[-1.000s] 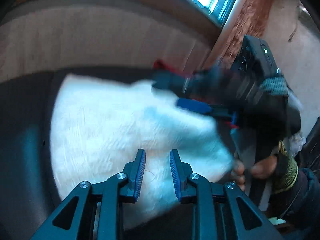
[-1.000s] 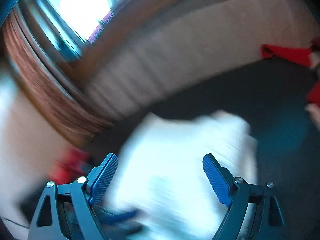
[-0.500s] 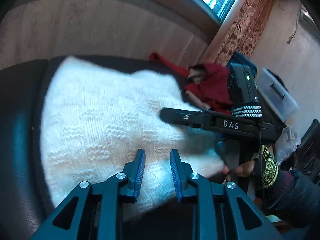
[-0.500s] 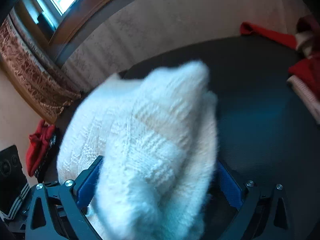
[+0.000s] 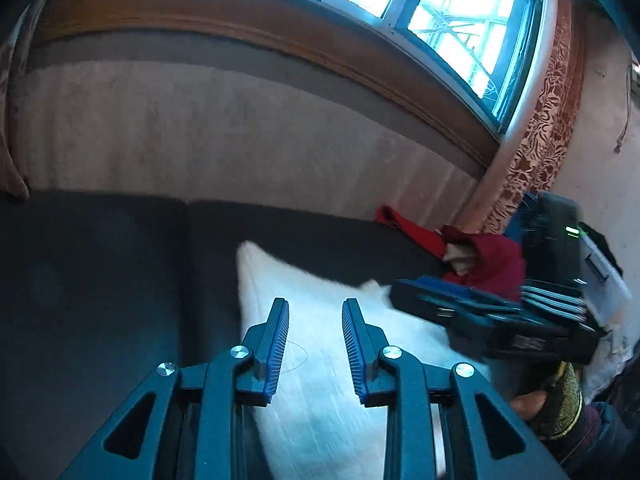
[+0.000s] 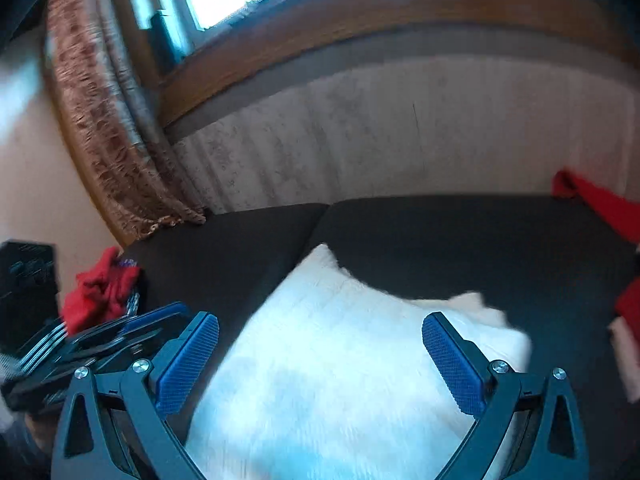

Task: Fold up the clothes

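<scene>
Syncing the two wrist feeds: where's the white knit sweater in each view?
Left wrist: white knit sweater sits lower centre, behind and below the left gripper, right gripper over its right edge.
Right wrist: the sweater fills the lower centre, between the wide-open fingers of the right gripper.
Shared landmark: the cushion seam of the dark sofa, in the right view, just beyond the sweater's far corner.

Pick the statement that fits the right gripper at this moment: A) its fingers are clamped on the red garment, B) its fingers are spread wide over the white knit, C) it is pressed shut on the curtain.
B: in the right wrist view the right gripper has its blue fingers far apart, with the white knit lying between and below them on the dark cushion.
</scene>
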A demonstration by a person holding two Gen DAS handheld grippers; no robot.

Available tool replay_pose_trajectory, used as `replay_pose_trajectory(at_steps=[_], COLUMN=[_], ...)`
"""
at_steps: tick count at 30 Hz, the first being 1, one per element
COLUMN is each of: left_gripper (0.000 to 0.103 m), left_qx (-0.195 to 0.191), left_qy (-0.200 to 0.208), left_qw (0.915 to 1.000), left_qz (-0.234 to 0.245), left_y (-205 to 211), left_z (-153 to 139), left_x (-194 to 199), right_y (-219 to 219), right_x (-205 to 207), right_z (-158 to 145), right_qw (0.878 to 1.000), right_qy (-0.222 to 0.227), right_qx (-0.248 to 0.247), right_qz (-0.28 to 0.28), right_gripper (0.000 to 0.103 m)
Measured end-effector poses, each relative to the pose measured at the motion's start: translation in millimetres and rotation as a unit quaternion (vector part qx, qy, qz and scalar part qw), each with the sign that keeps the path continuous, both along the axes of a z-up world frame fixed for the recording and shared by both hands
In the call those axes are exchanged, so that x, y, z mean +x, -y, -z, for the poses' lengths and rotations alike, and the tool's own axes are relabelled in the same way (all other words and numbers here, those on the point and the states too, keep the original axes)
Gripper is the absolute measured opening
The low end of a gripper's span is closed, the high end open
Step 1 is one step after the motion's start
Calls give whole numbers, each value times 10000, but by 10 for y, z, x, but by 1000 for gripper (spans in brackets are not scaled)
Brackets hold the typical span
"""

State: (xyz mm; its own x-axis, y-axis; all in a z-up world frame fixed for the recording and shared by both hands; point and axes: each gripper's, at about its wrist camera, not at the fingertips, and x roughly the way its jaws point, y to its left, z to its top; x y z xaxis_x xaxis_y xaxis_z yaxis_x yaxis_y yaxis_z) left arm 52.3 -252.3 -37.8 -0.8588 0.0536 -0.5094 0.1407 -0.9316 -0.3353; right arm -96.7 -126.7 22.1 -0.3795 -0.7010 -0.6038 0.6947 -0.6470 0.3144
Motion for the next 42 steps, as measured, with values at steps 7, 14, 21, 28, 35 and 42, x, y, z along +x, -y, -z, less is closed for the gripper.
replay_pose_trajectory(at_steps=[7, 14, 21, 28, 35, 42], left_gripper=[28, 30, 31, 28, 28, 28], left_qx=[-151, -680, -662, -383, -607, -637], left_qy=[497, 1668, 1521, 977, 330, 724], left_qw=[9986, 9831, 9861, 9939, 9976, 9948], left_qz=[50, 342, 36, -336, 96, 326], left_y=[156, -33, 29, 155, -269, -734], left_z=[140, 799, 884, 539, 253, 624], left_x=[-609, -1128, -1046, -478, 410, 440], right_y=[-177, -251, -194, -227, -258, -148], right_x=[-205, -132, -98, -114, -176, -164], right_z=[660, 704, 721, 710, 699, 702], right_qw=[9965, 9979, 9977, 9983, 9991, 9968], right_qy=[213, -65, -206, -138, 129, 141], right_qx=[780, 585, 582, 493, 368, 786], right_qz=[235, 272, 297, 285, 193, 39], right_gripper=[103, 103, 103, 103, 103, 103])
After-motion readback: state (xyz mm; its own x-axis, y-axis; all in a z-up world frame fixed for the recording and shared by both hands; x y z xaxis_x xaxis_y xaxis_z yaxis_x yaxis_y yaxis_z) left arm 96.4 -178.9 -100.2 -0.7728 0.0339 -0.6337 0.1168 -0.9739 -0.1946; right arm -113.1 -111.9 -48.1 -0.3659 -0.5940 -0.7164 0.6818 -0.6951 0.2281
